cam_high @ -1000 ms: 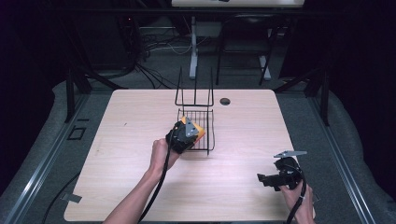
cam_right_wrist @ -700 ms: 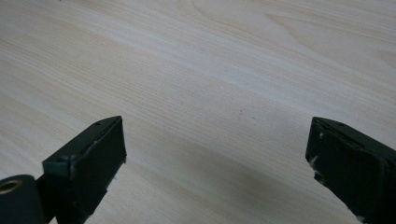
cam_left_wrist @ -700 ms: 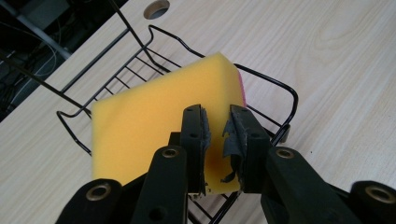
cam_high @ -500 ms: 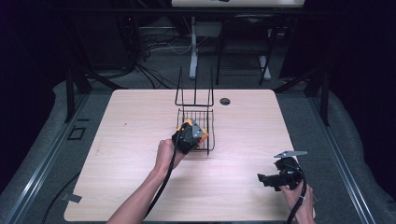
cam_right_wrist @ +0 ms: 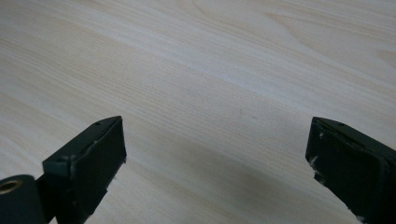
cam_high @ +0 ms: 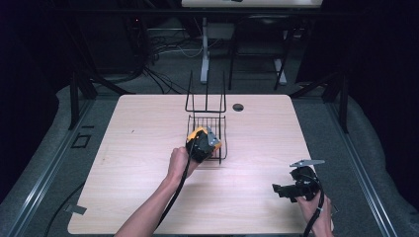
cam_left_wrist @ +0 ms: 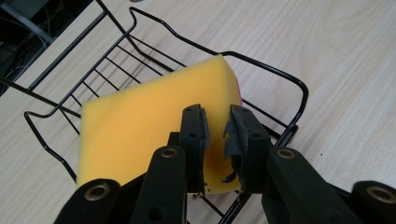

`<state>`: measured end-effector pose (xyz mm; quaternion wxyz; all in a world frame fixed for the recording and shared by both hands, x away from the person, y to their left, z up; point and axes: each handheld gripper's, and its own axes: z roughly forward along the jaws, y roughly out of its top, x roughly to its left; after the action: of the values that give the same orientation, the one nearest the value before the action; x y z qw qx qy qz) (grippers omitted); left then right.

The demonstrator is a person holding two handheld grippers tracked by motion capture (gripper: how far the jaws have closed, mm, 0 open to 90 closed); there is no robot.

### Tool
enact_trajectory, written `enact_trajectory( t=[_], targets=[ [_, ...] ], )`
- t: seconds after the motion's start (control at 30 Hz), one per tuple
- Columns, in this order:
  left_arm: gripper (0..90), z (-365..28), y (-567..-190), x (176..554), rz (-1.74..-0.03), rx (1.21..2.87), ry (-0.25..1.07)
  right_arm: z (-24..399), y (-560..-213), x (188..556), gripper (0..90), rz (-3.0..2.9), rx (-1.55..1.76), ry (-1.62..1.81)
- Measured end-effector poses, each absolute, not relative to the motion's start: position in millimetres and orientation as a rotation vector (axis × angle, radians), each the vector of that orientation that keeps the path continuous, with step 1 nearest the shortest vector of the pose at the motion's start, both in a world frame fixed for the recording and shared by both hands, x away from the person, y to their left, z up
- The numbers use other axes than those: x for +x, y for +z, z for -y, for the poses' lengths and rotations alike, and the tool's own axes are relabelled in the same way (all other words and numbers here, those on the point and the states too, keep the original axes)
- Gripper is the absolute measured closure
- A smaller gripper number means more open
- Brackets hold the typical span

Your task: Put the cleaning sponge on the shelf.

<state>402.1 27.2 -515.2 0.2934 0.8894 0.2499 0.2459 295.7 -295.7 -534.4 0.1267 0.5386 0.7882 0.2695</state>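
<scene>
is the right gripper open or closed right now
Open. In the right gripper view the right gripper has its jaws far apart, with just bare wooden table between them.

Matt yellow foam sponge (cam_left_wrist: 154,116), glossy black wire basket (cam_left_wrist: 299,93), seemingly wood-grain table (cam_right_wrist: 210,70)

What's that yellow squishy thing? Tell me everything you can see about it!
The yellow sponge looks like a soft foam block with flat faces and rounded corners, plain and unmarked, with a hint of pink along its far right edge. It is tilted over the black wire basket on the wooden table. The left gripper pinches its near edge between both fingers. Whether it touches the basket's wires cannot be told.
</scene>
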Motion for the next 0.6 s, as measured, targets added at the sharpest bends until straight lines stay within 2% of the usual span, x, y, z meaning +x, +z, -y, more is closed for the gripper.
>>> enact_trajectory(
  t=[0.43, 0.6],
  targets=[
    [70.3, -22.4, -522.7, 406.8, -0.706, 2.372, 0.639, 294.5, -535.2, 295.7, 4.8, -2.297, 1.565, 0.788],
    [61.2, -22.7, -521.9, 406.6, -0.718, 2.369, 0.646, 295.1, -536.3, 295.9, 4.9, -2.291, 1.566, 0.807]
  ],
)
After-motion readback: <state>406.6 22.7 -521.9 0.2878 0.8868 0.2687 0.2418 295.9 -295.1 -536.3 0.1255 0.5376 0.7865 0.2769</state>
